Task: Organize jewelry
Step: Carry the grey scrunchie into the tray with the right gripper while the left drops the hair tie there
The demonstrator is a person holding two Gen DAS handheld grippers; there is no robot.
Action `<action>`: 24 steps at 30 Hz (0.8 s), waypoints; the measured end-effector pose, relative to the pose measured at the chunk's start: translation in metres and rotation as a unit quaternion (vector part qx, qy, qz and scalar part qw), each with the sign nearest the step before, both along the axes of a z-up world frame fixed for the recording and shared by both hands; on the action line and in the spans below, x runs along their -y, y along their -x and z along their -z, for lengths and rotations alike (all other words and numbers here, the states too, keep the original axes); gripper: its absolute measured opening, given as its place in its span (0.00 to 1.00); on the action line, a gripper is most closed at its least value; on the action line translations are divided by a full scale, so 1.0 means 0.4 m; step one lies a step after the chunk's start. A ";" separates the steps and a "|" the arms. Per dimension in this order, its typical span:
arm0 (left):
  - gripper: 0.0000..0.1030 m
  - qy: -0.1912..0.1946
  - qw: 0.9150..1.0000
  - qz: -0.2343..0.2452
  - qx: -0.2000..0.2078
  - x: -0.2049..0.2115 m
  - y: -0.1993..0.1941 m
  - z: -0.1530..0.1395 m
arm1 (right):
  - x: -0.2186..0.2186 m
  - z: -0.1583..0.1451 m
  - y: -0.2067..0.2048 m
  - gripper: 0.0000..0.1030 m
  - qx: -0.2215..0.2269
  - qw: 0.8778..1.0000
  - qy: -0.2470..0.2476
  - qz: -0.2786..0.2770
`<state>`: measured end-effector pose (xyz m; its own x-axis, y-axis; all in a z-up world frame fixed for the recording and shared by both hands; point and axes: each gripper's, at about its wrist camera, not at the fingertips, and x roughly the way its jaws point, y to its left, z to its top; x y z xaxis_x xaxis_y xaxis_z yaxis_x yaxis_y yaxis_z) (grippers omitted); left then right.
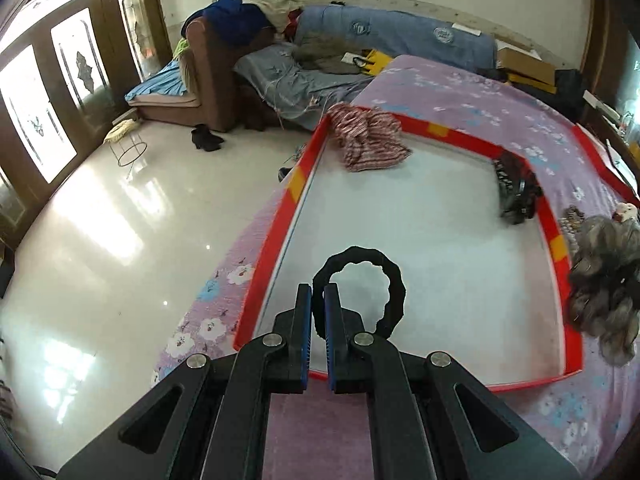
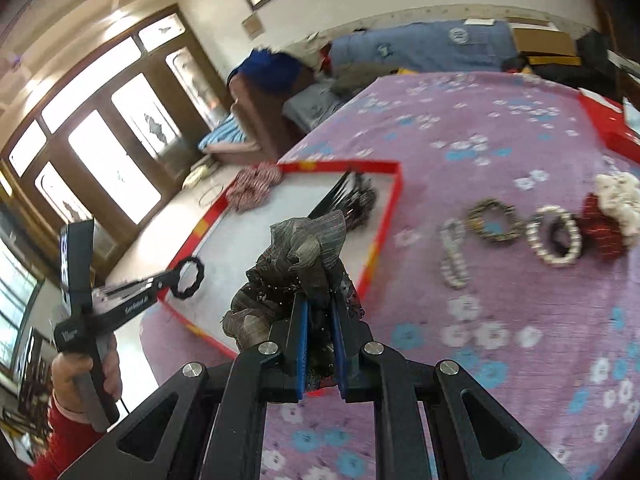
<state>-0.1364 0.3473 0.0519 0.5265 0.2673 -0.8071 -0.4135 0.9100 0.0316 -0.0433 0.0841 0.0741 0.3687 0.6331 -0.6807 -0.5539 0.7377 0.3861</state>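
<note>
While two scrunchies (image 1: 370,142) lie boxed, each claw (image 1: 318,300) grips one.

So the shallow tray (image 1: 556,236) sits on the bedspread (image 1: 472,92), near the bed's left edge. In the tray's far left corner there's a striped scrunchie (image 1: 370,140), and a dark pile (image 1: 516,188) lies against its far right wall, clips maybe, too blurry to say. Right of the tray, on the bedspread, a beaded loop (image 2: 454,256), a woven ring (image 2: 494,220), a pearl bracelet (image 2: 554,236) and two scrunchies (image 2: 612,216) lie in a row. Behind the tray is a sofa (image 1: 212,80).
</note>
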 end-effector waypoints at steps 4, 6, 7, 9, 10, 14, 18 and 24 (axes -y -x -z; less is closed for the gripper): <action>0.06 0.001 1.000 -0.005 -0.007 -0.019 -0.002 0.021 | -0.062 0.046 0.004 0.13 -0.009 1.000 0.023 -0.011; 0.06 -0.001 1.000 -0.006 -0.011 -0.023 -0.006 0.030 | -0.078 0.075 -0.002 0.13 -0.021 0.999 0.030 -0.014; 0.06 0.001 1.000 -0.007 -0.012 -0.027 -0.006 0.034 | -0.081 0.087 -0.003 0.13 -0.026 0.999 0.033 -0.015; 0.06 0.004 1.000 -0.009 -0.012 -0.032 -0.003 0.039 | -0.085 0.094 -0.003 0.13 -0.029 0.999 0.037 -0.017; 0.06 0.005 1.000 -0.011 -0.012 -0.035 -0.001 0.039 | -0.085 0.099 0.000 0.13 -0.029 0.999 0.039 -0.019; 0.06 0.014 1.000 -0.019 -0.008 -0.047 0.005 0.040 | -0.091 0.100 0.006 0.16 -0.020 0.998 0.048 -0.020; 0.07 0.021 1.000 -0.023 -0.003 -0.044 0.020 0.028 | -0.090 0.089 0.014 0.30 -0.007 0.998 0.053 -0.020; 0.49 0.033 0.999 -0.026 0.034 -0.022 0.063 -0.026 | -0.074 0.053 0.042 0.37 0.019 0.998 0.052 -0.025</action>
